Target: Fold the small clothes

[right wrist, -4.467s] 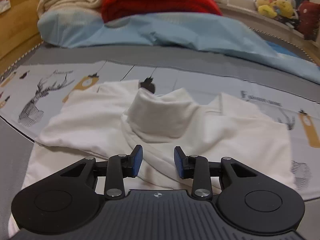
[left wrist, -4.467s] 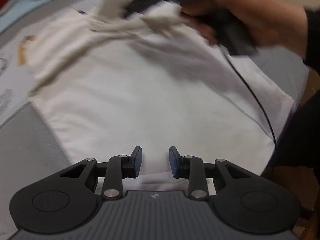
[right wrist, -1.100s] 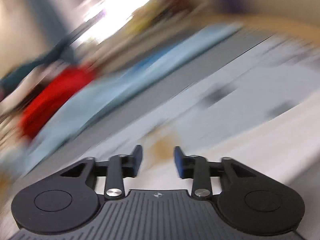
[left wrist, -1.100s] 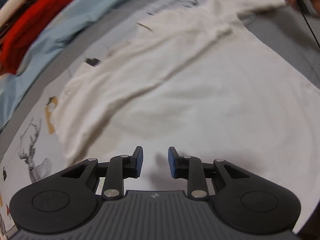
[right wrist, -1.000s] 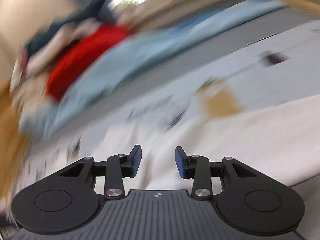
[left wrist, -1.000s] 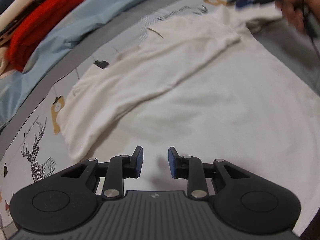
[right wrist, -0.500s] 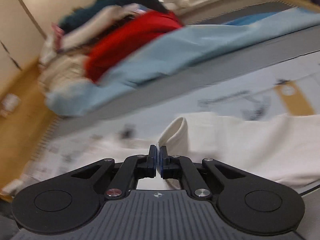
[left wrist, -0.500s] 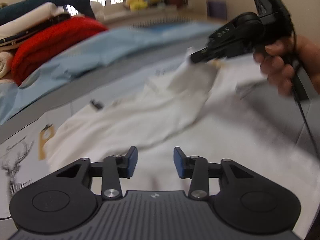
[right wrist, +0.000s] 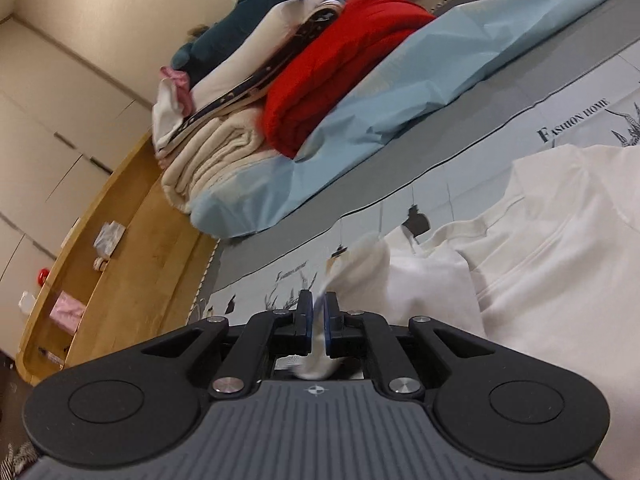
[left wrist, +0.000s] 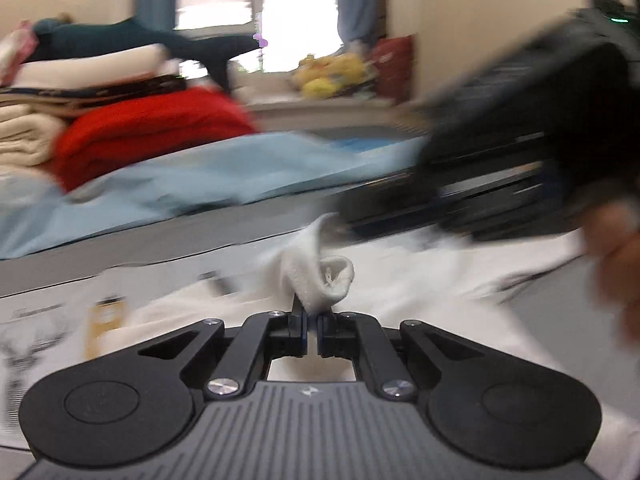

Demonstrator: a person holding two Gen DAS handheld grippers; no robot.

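Left wrist view: one bed [left wrist: 120, 268] with a printed sheet carries one white garment [left wrist: 460, 272], and behind it lies one pale blue cover [left wrist: 200, 188] under one stack of folded laundry [left wrist: 132, 128], its red piece the most vivid. Half a second ago the left claw [left wrist: 311, 326] stood open over flat cloth; now it is clenched on a bunched fold of the garment and lifted. The right claw [right wrist: 318, 322], two in all, pinches another fold, its jaws easing slightly apart with cloth between them. Both ends raised suggests the first fold is under way.
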